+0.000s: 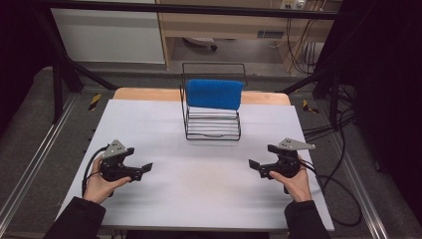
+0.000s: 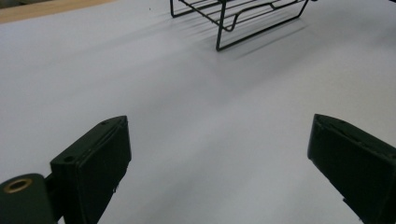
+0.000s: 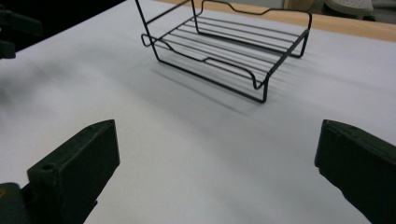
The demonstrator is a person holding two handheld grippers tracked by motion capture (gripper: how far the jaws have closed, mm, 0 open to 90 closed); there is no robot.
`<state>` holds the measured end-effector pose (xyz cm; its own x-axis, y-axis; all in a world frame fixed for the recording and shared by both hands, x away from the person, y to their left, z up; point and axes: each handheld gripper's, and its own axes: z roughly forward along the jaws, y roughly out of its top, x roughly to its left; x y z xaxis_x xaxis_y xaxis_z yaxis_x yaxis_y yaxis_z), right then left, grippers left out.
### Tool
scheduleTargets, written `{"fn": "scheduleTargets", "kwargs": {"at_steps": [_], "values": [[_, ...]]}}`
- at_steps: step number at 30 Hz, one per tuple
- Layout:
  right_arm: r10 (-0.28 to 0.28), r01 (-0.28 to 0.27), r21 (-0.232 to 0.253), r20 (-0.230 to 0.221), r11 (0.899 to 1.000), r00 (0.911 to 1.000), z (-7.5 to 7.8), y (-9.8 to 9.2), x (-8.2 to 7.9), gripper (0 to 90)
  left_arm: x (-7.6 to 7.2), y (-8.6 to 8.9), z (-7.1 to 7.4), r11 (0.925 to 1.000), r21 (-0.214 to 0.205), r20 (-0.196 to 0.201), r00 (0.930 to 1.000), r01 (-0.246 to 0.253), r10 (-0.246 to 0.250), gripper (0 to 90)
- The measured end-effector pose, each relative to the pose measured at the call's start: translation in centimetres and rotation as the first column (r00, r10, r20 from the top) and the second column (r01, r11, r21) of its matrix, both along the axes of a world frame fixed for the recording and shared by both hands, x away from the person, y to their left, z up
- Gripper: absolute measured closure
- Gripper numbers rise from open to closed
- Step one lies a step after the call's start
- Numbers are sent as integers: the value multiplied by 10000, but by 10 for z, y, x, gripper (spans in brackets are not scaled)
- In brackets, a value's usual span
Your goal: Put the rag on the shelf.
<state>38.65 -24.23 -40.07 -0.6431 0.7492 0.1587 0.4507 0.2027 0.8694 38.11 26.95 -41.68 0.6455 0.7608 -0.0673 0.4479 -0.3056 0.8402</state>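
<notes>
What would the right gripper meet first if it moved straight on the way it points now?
Probably the black wire rack. The right gripper is open and empty, with bare white table before it; depth is hard to judge.

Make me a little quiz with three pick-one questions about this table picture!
1. Where is the blue pad?
A) on top of the wire rack
B) under the table
C) in a hand

2. What colour is the table top?
A) red
B) white
C) green

3. How do the left gripper and right gripper look?
A) both open, holding nothing
B) both squeezing the pad
C) one holds a cup

Answers: 1 A, it rests across the rack's upper tier. 2 B, the surface is plain white. 3 A, bare table shows between the jaws.
</notes>
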Motion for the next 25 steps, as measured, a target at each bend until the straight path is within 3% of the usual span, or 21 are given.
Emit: {"fn": "scheduleTargets", "kwargs": {"at_steps": [3,13,25], "values": [[-98,98,-88,-89,9999,9999,-10,-6,-4,6,-3,4,-7,9997,237,-25,10000,16,-15,63],[-273,261,-219,-535,9994,9982,-34,-26,-18,7,-10,11,-22,9993,364,-22,9999,-117,118,64],[-240,204,-505,-725,9985,9971,-44,-31,-24,7,-14,16,-30,9986,530,-121,9999,-14,20,67]]}}
